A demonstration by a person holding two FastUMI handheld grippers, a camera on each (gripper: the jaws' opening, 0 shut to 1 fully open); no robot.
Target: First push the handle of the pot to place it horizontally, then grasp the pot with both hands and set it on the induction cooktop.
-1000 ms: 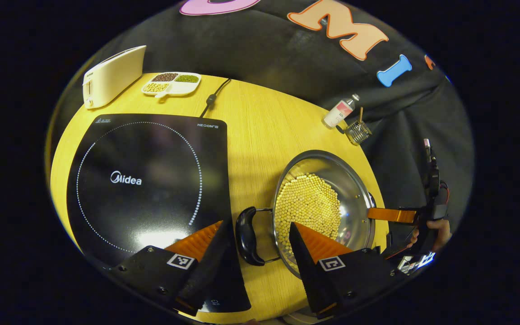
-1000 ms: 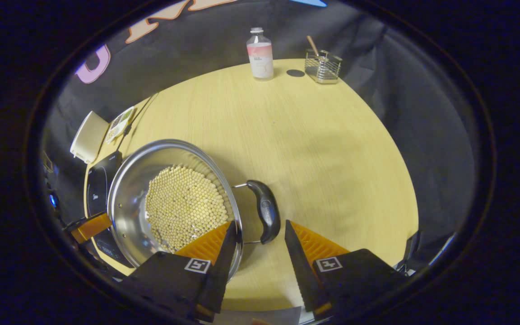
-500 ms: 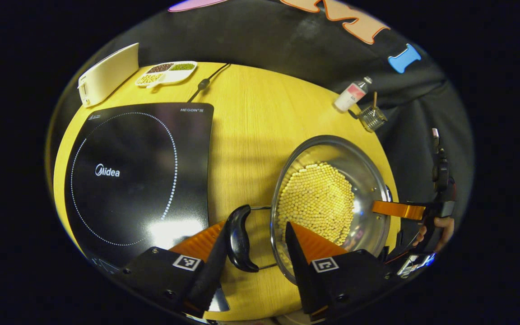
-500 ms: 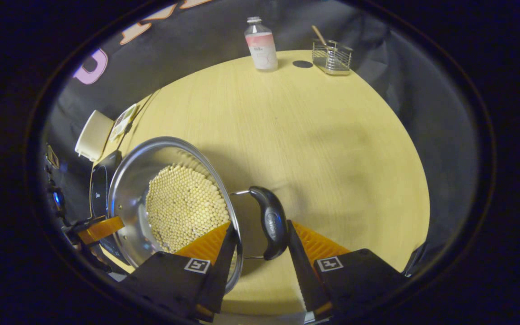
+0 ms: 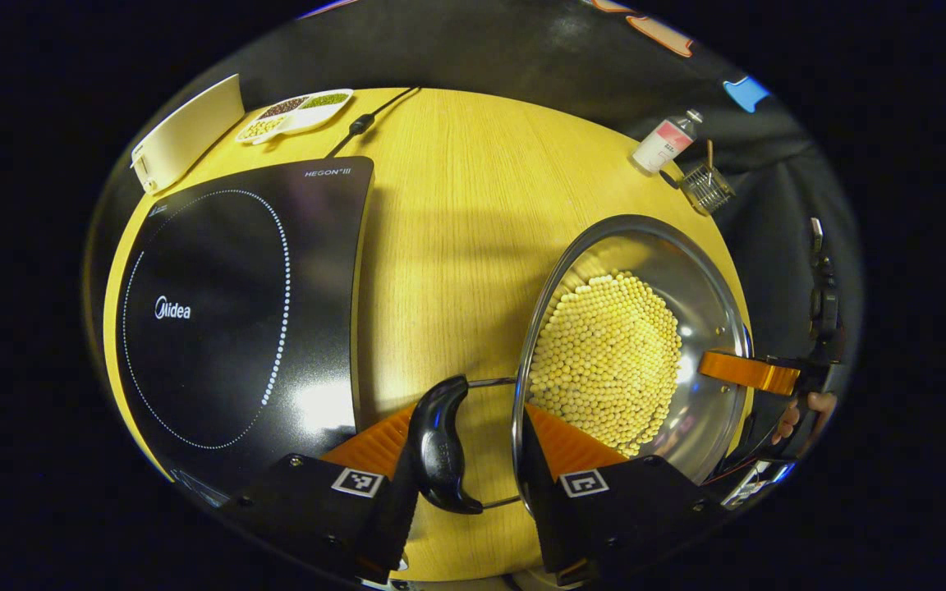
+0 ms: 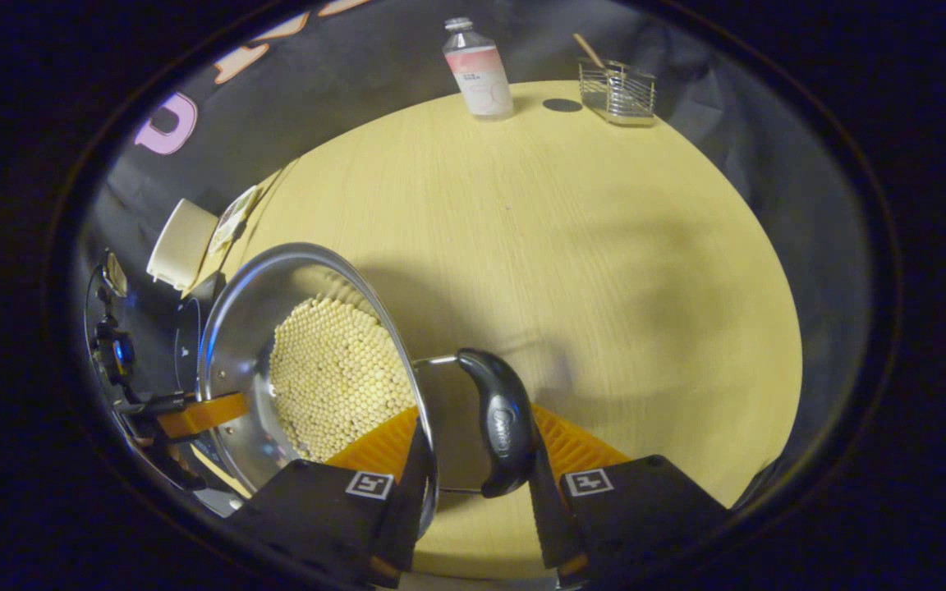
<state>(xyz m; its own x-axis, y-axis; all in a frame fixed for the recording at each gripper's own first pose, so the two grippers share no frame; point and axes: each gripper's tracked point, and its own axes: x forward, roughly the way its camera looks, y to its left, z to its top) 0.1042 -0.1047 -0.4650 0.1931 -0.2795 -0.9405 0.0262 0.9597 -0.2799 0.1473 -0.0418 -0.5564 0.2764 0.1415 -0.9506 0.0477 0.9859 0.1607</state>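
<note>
Since each gripper now straddles one of the pot's side handles, I judge the push step done and the two-handed grasp the step in hand. The pot (image 5: 629,345), holding pale beads, sits on the table (image 5: 456,213) to the right of the cooktop (image 5: 235,312), apart from it. In the left gripper view, the left gripper (image 5: 465,460) has its jaws narrowed about the left handle (image 5: 438,447): one finger lies against the grip's outer side, the other inside the pot rim, so it looks enclosed, though I cannot tell whether both press on it. In the right gripper view, the right gripper (image 6: 477,460) brackets the right handle (image 6: 502,423) the same way, and here too I cannot confirm firm contact. Each grip's long axis runs roughly along its gripper's fingers, between them. The cooktop lies on the left gripper's side, so I expect the carry to go leftward, left hand leading, both held level to keep the beads in.
</note>
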